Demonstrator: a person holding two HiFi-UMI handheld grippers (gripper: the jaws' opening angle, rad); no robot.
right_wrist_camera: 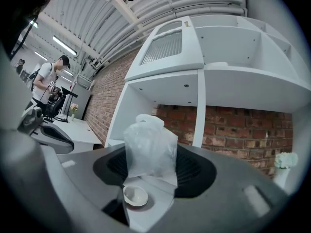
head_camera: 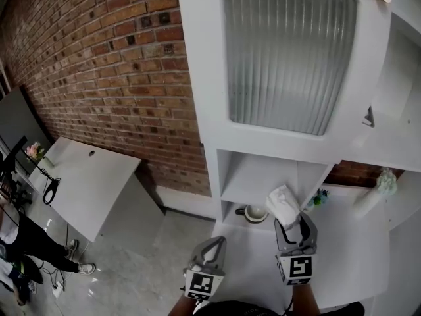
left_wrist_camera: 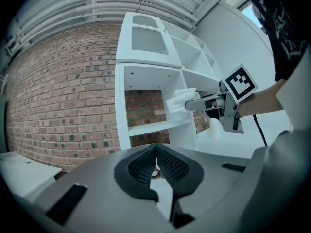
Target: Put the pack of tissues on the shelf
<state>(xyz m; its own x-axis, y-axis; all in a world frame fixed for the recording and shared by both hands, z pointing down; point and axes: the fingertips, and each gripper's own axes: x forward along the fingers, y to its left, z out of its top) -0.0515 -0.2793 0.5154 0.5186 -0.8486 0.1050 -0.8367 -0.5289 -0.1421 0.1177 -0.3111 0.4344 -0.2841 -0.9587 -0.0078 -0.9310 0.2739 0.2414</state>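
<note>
The right gripper (head_camera: 293, 228) has its jaws grasping the pack of tissues (head_camera: 284, 205). The left gripper (head_camera: 212, 245) has its jaws clenched together with nothing between them. The brick wall (head_camera: 99, 64) fills the upper left of the head view. The white shelf unit (head_camera: 212, 176) occupies centre and right. A white table (head_camera: 85, 176) lies at lower left. The pack is at lower centre-right, in front of the open compartments, just right of a bowl (head_camera: 254, 212).
</note>
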